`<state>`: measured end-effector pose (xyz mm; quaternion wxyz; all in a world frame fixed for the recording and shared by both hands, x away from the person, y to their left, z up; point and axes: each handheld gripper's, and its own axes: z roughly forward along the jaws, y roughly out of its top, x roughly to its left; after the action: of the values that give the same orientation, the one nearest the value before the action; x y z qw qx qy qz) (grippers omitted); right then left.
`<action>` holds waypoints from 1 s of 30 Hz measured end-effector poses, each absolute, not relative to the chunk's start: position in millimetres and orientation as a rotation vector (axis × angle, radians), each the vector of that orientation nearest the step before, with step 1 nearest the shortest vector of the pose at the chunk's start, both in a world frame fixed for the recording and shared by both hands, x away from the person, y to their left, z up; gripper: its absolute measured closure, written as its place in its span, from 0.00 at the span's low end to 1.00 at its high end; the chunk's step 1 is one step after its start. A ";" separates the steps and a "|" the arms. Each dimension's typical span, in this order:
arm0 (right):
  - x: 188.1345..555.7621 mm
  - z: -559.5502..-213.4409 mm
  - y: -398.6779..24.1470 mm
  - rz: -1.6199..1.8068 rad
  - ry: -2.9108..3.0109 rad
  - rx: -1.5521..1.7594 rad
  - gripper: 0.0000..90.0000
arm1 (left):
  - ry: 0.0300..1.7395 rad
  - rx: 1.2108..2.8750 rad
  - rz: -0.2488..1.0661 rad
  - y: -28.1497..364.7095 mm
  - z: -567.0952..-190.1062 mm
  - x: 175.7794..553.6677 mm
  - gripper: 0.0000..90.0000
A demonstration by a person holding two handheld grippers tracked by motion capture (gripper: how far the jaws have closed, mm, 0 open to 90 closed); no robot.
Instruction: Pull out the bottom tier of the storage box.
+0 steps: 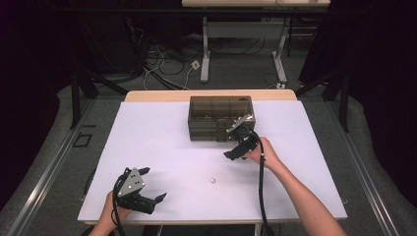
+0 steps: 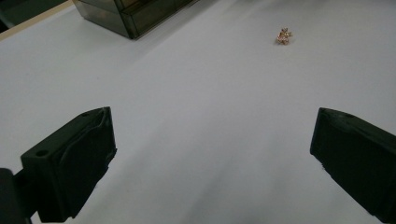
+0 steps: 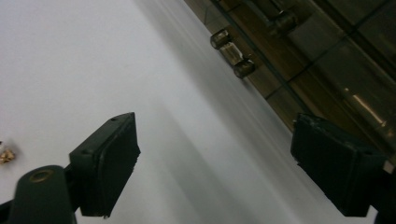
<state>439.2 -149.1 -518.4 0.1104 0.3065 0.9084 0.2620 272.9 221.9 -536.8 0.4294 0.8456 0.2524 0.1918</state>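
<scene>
A dark see-through drawer box stands at the middle back of the white table. In front of it lies a tiny golden trinket, which the left gripper view shows ahead and to the right. My right gripper hovers just before the box's front right, open, with nothing between its jaws. A small drawer handle on the box front lies ahead of it. My left gripper rests near the table's front left, open wide and empty.
The trinket peeks in at the left edge of the right gripper view. Behind the table are another desk's legs and loose cables on the floor. A black cable trails from the right gripper along the forearm.
</scene>
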 end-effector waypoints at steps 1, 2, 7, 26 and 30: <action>439.2 -518.2 -149.1 0.771 2.654 0.906 0.20 | 0.629 2.111 0.479 221.9 -536.8 272.9 0.00; 440.0 -517.7 -149.3 0.769 2.647 0.881 0.22 | 0.629 2.112 0.480 222.0 -536.8 273.0 0.00; 441.7 -514.9 -147.6 0.739 2.609 0.826 0.34 | 0.626 2.114 0.483 222.1 -536.9 273.3 0.00; 447.9 -520.8 -141.4 0.587 2.525 0.594 0.69 | 0.627 2.109 0.473 222.5 -537.0 273.5 0.00; 449.5 -521.9 -140.9 0.569 2.513 0.556 0.73 | 0.624 2.116 0.480 223.0 -536.9 273.9 0.00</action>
<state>449.5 -140.9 -521.9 0.2503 0.2042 0.9230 0.2090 273.9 223.0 -536.9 0.4276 0.8472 0.2497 0.1924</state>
